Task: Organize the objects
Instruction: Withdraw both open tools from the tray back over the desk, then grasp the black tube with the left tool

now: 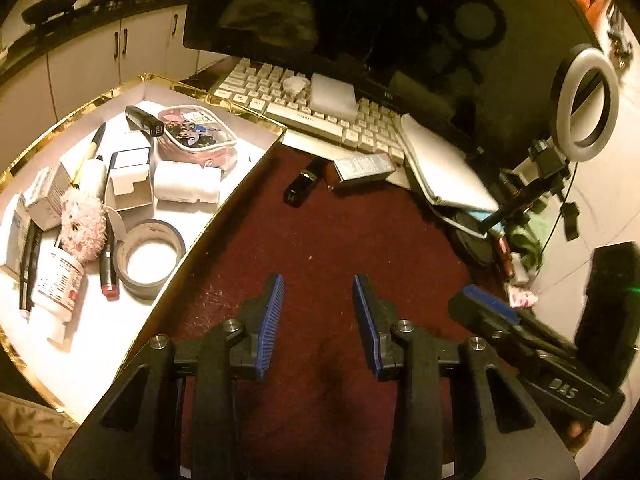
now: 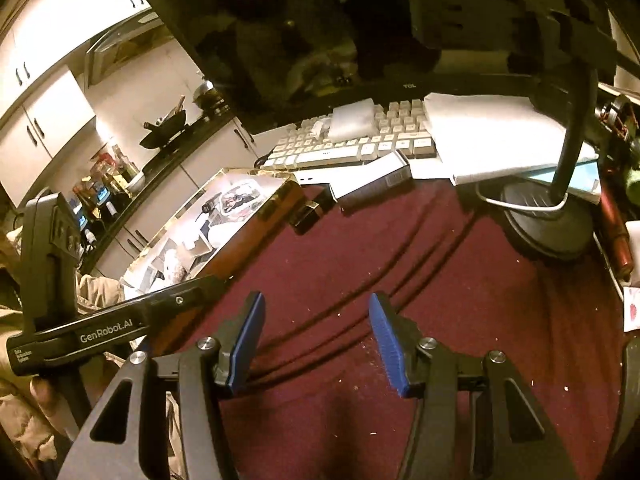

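- Two loose items remain on the red mat — a black lipstick and a silver box — near the gold-rimmed tray.
- Left gripper and right gripper: both spread, empty.
- Between pickups, I judge; next, reach forward — close on the lipstick.

The dark red tabletop looks matt and slightly rough. The shiny gold-edged white tray seems cardboard. The glossy black small case looks plastic.
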A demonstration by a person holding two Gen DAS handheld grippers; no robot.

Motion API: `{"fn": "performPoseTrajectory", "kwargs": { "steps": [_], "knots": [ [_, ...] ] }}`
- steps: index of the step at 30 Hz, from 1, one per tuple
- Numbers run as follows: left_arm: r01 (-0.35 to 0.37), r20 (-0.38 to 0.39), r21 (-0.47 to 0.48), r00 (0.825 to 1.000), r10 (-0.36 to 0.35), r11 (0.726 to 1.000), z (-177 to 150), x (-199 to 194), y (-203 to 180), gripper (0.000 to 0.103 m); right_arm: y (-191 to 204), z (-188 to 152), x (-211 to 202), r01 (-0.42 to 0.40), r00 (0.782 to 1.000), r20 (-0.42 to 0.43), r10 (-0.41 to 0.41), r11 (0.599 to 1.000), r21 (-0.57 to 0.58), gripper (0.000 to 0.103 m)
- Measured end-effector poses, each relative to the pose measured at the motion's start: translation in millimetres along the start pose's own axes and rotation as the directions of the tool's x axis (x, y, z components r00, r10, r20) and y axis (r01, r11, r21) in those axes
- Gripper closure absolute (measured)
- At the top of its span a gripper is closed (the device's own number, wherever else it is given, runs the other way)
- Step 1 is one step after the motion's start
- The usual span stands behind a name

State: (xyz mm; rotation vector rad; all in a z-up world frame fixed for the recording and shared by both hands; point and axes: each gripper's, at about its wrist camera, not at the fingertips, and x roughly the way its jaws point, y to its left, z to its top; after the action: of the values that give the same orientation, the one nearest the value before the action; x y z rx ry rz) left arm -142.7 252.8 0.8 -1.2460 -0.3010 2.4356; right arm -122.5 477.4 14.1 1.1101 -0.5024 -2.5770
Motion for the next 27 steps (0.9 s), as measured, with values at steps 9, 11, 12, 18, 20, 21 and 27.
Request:
{"fn": "performPoseTrajectory", "kwargs": {
  "steps": [9,11,12,18,20,21,27],
  "knots": [
    [-0.02,-0.061,-0.042,0.998,0.017,0.999,31.1,34.2,8.9,0.068,-18.1,9.9,22.7,0.006,1.0,-0.03,-0.005,0.999,0.044,0.046],
    [-0.015,-0.034,-0.018,0.999,0.015,1.0,39.5,34.3,3.4,0.068,-24.5,14.5,28.4,0.0,0.999,-0.043,0.003,0.998,0.063,0.046],
    [-0.035,-0.023,0.002,0.999,0.035,0.999,47.4,37.6,-2.1,0.068,-25.9,16.9,29.7,-0.004,0.999,-0.043,0.006,0.998,0.064,0.046],
    [-0.162,-0.015,0.131,0.986,0.166,0.978,82.3,75.6,-24.7,0.068,-34.9,24.6,36.9,-0.017,0.999,-0.046,0.02,0.998,0.053,0.046],
    [-0.18,-0.023,0.168,0.982,0.186,0.969,88.4,88.4,-27.7,0.068,-37.7,25.3,38.8,-0.033,0.998,-0.051,0.035,0.998,0.053,0.046],
    [-0.198,-0.033,0.187,0.978,0.208,0.962,90.6,95.5,-28.8,0.068,-38.6,25.7,39.3,-0.036,0.998,-0.05,0.039,0.998,0.049,0.046],
    [-0.21,-0.138,0.215,0.96,0.242,0.954,89.8,138.1,-23.0,0.068,-48.0,29.2,39.8,-0.035,0.999,-0.035,0.037,0.997,0.063,0.046]
  ]
}}
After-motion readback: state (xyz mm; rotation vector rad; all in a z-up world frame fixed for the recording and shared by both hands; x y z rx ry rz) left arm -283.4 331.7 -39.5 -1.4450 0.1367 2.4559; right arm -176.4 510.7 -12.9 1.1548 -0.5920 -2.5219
